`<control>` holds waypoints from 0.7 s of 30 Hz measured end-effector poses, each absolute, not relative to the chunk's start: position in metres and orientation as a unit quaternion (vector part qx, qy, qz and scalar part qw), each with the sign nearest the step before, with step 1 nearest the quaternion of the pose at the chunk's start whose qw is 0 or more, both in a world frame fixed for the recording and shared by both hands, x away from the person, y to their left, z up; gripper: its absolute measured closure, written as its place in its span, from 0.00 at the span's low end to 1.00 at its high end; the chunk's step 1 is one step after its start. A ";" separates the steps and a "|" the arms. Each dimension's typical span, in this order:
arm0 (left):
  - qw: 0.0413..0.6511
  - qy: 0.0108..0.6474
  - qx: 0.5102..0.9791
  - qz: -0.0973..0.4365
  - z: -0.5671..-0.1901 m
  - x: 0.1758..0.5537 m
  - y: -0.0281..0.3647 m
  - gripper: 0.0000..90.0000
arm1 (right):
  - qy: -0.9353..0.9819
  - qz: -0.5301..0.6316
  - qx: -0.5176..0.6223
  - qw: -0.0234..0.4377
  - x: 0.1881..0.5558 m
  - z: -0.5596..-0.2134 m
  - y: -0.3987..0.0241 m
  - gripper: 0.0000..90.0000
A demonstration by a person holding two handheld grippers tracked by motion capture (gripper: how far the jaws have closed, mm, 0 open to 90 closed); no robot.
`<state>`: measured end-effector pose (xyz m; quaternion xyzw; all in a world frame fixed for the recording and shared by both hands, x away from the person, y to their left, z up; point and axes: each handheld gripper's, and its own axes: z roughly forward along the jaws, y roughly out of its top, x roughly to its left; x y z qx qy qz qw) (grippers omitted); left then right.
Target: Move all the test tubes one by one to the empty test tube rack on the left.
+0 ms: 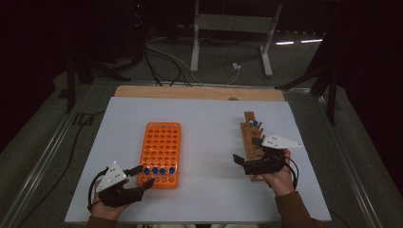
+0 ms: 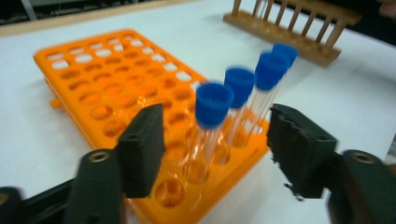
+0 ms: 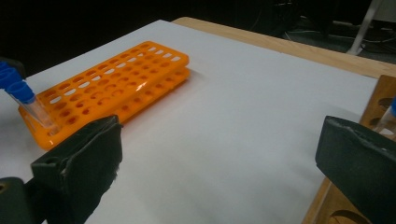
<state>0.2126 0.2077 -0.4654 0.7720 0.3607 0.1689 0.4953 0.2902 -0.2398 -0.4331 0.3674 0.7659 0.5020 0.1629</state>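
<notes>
Blue-capped tubes [image 2: 212, 126] upright — orange rack [image 2: 93, 84]

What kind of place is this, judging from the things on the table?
Probably a lab-style test bench: an orange tube rack holding blue-capped test tubes, a wooden rack, and cables across the dark floor behind.

Dim room, black at the edges. White sheet-covered rectangular table [image 1: 209, 142] on a pale wooden board [image 1: 199, 92]. Grey carpeted floor [image 1: 223, 61] beyond. At 12 o'clock, a white metal frame stand [image 1: 233, 28], tangled black and white cables [image 1: 166, 61] at 11. Bright light streaks at 1 o'clock.
</notes>
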 end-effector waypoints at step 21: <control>0.518 0.378 0.743 0.195 -0.437 0.230 0.203 0.01 | 0.751 0.506 0.382 0.184 0.306 -0.418 -0.245 0.01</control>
